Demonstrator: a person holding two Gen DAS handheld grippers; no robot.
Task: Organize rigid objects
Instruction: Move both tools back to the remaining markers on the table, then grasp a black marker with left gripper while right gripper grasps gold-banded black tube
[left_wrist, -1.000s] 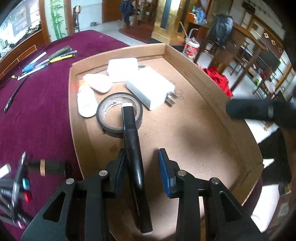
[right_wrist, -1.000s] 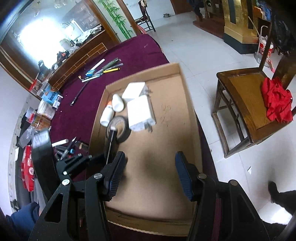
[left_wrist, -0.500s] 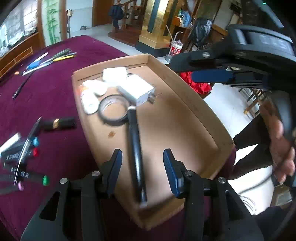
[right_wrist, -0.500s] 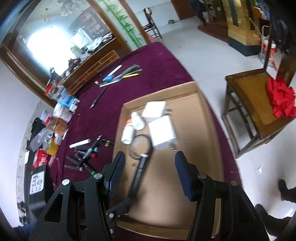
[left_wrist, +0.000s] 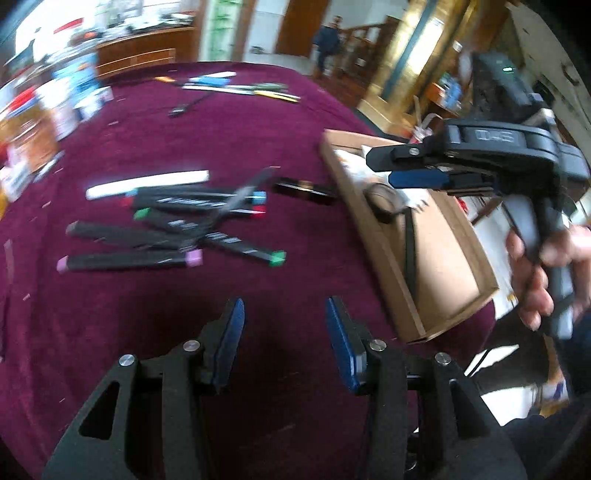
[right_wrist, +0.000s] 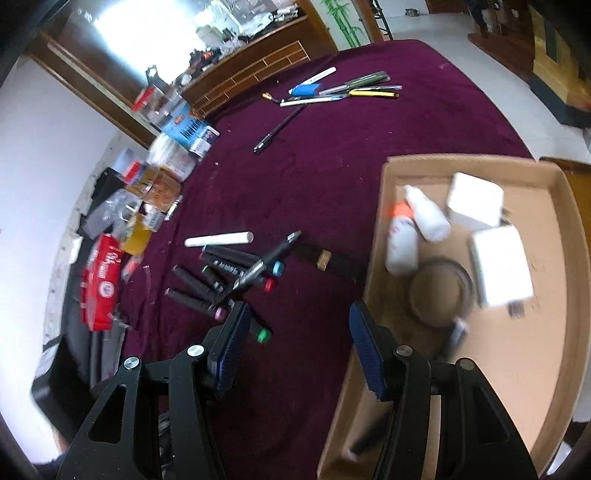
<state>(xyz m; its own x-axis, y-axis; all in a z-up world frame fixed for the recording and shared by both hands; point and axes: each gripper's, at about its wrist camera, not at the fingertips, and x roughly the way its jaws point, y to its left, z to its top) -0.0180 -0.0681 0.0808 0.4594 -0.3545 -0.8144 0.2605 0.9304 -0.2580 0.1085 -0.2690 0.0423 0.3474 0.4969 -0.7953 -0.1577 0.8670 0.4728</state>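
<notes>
A cardboard tray (right_wrist: 554, 332) (left_wrist: 443, 258) sits on the maroon tablecloth. It holds two white boxes (right_wrist: 500, 269), two white bottles (right_wrist: 424, 214), a tape roll (right_wrist: 439, 291) and a black marker (left_wrist: 409, 254). A pile of black markers (left_wrist: 177, 225) (right_wrist: 229, 273) lies on the cloth left of the tray, with a white stick (left_wrist: 147, 182) and a black tube (left_wrist: 303, 188). My left gripper (left_wrist: 282, 332) is open and empty above bare cloth. My right gripper (right_wrist: 295, 343) is open and empty, hovering by the tray's left wall; it also shows in the left wrist view (left_wrist: 417, 170).
Pens and a blue item (right_wrist: 343, 88) lie at the far side of the table. Boxes and packets (right_wrist: 147, 192) crowd the left edge. A wooden cabinet stands behind the table.
The black marker left my left gripper and lies in the tray. My left gripper swung left over the cloth toward the marker pile. My right gripper also swung left.
</notes>
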